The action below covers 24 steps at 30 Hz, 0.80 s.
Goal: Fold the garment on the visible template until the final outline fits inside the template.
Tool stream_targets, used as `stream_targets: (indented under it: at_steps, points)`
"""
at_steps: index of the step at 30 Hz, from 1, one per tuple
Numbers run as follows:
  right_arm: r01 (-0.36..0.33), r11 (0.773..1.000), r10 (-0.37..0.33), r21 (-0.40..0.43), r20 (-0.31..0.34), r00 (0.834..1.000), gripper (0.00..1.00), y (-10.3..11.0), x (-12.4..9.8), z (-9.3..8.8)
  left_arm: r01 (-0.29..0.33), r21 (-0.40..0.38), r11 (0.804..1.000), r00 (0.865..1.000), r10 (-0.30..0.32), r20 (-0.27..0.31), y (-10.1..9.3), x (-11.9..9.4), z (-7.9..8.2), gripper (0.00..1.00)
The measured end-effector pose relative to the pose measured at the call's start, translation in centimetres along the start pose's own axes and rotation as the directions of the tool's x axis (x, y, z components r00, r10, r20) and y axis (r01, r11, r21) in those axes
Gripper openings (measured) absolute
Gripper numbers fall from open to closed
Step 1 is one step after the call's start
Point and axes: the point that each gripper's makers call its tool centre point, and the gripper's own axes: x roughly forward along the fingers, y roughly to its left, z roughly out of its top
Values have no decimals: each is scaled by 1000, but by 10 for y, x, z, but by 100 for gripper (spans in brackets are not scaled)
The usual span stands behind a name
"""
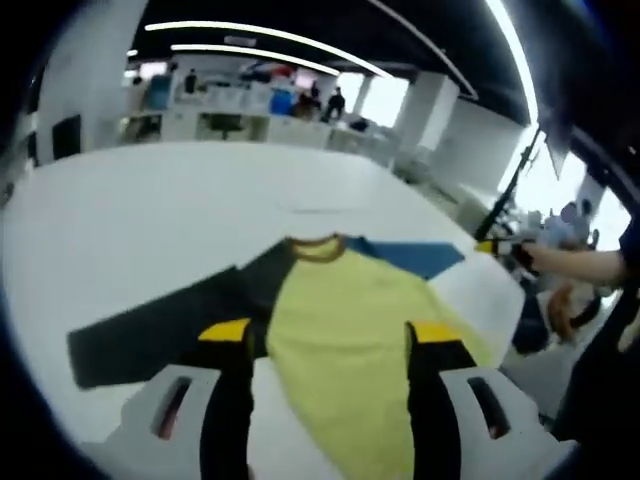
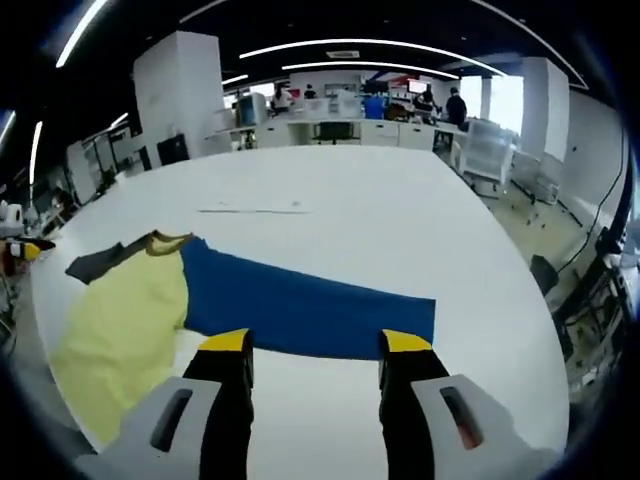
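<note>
Garment (image 1: 340,330) first: a long-sleeved shirt lies flat on the big white table (image 1: 150,220), with a pale yellow body, a mustard collar (image 1: 317,246), one dark grey sleeve (image 1: 160,330) and one blue sleeve (image 2: 300,310).

In your left gripper view, your left gripper (image 1: 336,335) hangs just above the yellow body, its two black jaws with yellow tips spread wide apart and holding nothing. The grey sleeve stretches away to the left of the body, and the blue sleeve runs off to the upper right. At the right edge a person's arm (image 1: 580,265) reaches in past the table's edge.

In your right gripper view, your right gripper (image 2: 315,345) is over the blue sleeve, which lies straight across the table from the yellow body out to the right. Its jaws are also wide apart with nothing between them, and the yellow tips sit at the sleeve's near edge. Whether they touch the cloth cannot be told. A thin pale strip (image 2: 252,210) lies on the table beyond the shirt. Desks and people fill the room behind.
</note>
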Motion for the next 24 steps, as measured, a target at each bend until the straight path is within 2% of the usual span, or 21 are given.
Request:
stream_targets:
  at_steps: [6, 11, 13, 17, 24]
  points:
    - [36, 999, -36, 1, -26, 999, 47, -18, 4, -5, 33, 45, 998, 999, -32, -26, -22, -7, 0, 70]
    - [48, 999, -49, -7, -58, 997, 46, -30, 12, -13, 59, 82, 995, 998, -57, -32, -36, -12, 5, 79]
    - [50, 999, -51, -8, -73, 996, 46, -35, 17, -17, 68, 119, 991, 997, -63, -47, -40, -13, 5, 82]
    - [59, 998, -60, -9, -96, 994, 44, -47, 26, -23, 72, 206, 976, 994, -52, -99, -42, -14, -3, 85]
    - [81, 997, -80, 3, -122, 989, 36, -76, 44, -27, 79, 205, 976, 990, -53, -132, -44, -8, -17, 92]
